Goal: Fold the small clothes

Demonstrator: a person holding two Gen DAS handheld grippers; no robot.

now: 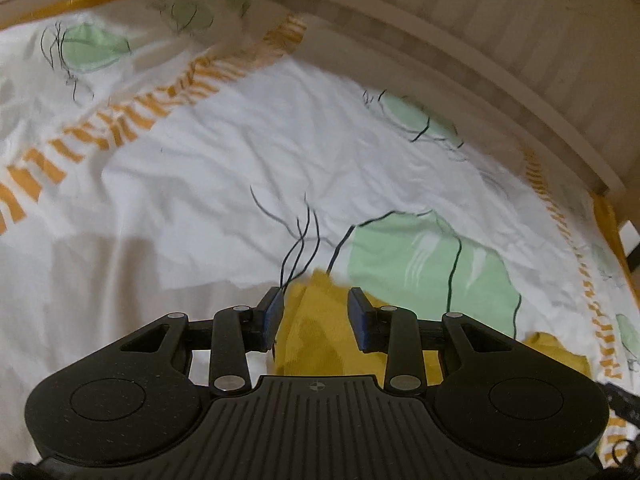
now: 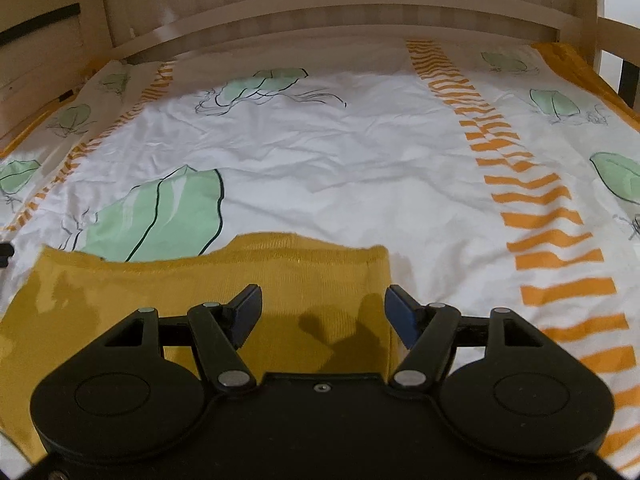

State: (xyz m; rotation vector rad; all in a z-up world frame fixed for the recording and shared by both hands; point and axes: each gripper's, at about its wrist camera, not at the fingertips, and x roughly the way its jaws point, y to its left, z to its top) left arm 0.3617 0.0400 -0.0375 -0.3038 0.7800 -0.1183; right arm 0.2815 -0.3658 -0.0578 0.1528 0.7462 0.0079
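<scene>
Knit fabric, mustard yellow, fills the near part of the left wrist view: the small garment (image 1: 316,332) lies bunched on the white bedsheet (image 1: 224,152) with green leaf prints, a raised fold of it standing between the blue pads of the left gripper (image 1: 316,316). The jaws stand part-way apart and the pads do not visibly press the cloth, so I read it as not gripped. The wooden bed frame (image 1: 500,76) curves along the far right.

In the right wrist view the garment (image 2: 224,280) spreads flatter, from the near left to just under the right gripper (image 2: 323,312), whose jaws stand wide apart above the cloth, holding nothing. Its right edge falls near the right pad, and its far hem shows a ribbed band.

The piece looks light, soft and limp, likely to sag and crease when lifted; corners or the ribbed hem seem the best places to pinch.
</scene>
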